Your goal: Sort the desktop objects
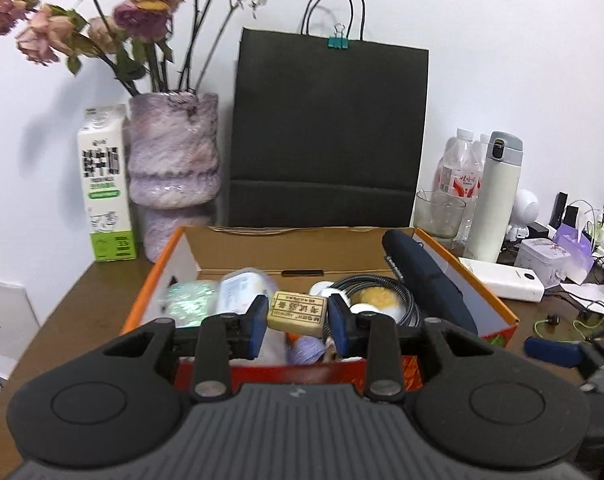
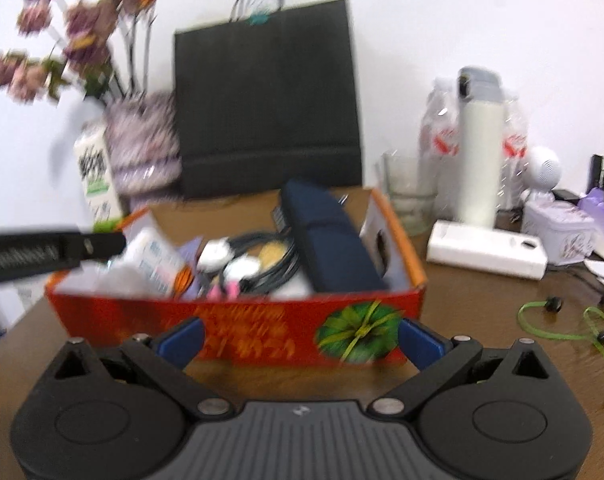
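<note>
Left wrist view. Left claw (image 1: 298, 322) clamped on a small tan eraser (image 1: 297, 313) with printed writing, blue pads (image 1: 258, 326) pressing both ends. Held up over the near end of the orange box (image 1: 497, 312), not touching the things inside. Right under the claw: something purple and something white, too blurry to name. Just ahead and a bit right: a coiled black cable (image 1: 385, 284), a yellow round thing (image 1: 375, 298) and a white round piece (image 1: 321, 289). Farther right, leaning on the box wall: a long dark blue case (image 1: 425, 280). Ahead and left in the box: a shiny green blurry thing (image 1: 186, 298) and a white packet (image 1: 242, 290). Far ahead, past the box: a black paper bag (image 1: 327, 132) with a teal clip (image 1: 337, 43). Ahead on the left: a purple vase (image 1: 174, 160) of dried roses and a milk carton (image 1: 106, 184). Ahead on the right: a glass (image 1: 437, 212), water bottles (image 1: 459, 172) and a white flask (image 1: 493, 196). Low on the right edge: a blue pad of the other claw.

Right wrist view, quite blurry. Right claw (image 2: 300, 344) wide apart, holding nothing, low over the brown table (image 2: 481, 308). Straight ahead, very near: the red front wall of the orange box (image 2: 262, 328) with a green picture on it. Same cable (image 2: 274, 256) and dark blue case (image 2: 329, 240) inside. Eraser not seen here. Ahead on the right: a white power bank (image 2: 485, 254), the flask (image 2: 481, 152) and a green cord (image 2: 561, 320). Ahead on the left: part of the other claw's black arm, above the box's left end.
</note>
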Available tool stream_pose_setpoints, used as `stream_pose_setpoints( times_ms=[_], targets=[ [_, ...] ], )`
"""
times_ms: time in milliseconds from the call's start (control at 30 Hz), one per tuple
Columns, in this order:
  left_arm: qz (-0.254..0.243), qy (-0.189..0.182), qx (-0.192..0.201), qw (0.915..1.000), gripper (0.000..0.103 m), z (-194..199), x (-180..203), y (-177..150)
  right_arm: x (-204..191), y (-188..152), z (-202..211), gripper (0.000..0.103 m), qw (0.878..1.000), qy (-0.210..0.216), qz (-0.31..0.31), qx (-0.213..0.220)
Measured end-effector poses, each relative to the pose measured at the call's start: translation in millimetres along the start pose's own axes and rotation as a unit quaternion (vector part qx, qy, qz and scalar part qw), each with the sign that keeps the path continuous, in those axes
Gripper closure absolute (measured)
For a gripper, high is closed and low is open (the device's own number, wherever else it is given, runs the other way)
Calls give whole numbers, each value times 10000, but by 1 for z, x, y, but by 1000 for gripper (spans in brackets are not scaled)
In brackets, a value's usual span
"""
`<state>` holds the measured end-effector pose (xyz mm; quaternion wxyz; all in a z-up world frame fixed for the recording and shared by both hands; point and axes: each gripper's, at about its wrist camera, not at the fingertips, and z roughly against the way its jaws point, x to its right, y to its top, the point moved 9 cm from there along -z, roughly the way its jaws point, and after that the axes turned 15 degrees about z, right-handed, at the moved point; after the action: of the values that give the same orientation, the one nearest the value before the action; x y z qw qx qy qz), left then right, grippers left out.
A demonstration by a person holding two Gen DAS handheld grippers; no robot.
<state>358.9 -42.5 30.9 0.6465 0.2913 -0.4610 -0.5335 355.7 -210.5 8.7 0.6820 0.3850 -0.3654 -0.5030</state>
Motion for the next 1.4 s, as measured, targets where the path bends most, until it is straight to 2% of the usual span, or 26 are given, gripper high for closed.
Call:
stream_pose_setpoints(
  times_ms=[133,300,333,367,433,467,600,900,1133,1400],
  targets=[
    [-47,14,3,10000,70,-17,8,1,21,8,-3,0,9993,-79,-292,222],
    [-67,61,-71,9999,68,-44,11,2,25,9,-13,0,9993,-115,-281,223],
    [-42,98,-75,9999,59,-49,10,2,24,8,-14,0,9994,-110,-259,212],
    [-15,148,-110,9998,30,-52,8,2,23,8,-14,0,9995,-110,-233,207],
    [107,204,-33,9997,0,-52,4,4,21,8,-15,0,9996,-113,-160,211],
    [151,216,111,9996,0,-48,2,7,19,8,-16,0,9996,-120,-127,208],
    [255,284,269,9989,0,-38,-4,15,17,5,-18,0,9998,-101,-54,158],
    [358,552,286,9974,0,-3,-37,-2,10,0,-8,0,9998,-48,21,184],
    [595,679,351,9953,0,45,-67,-21,-5,-4,25,0,9994,15,88,329],
    [329,591,401,9969,0,92,-60,-47,-26,-20,72,0,9991,96,248,323]
  ],
)
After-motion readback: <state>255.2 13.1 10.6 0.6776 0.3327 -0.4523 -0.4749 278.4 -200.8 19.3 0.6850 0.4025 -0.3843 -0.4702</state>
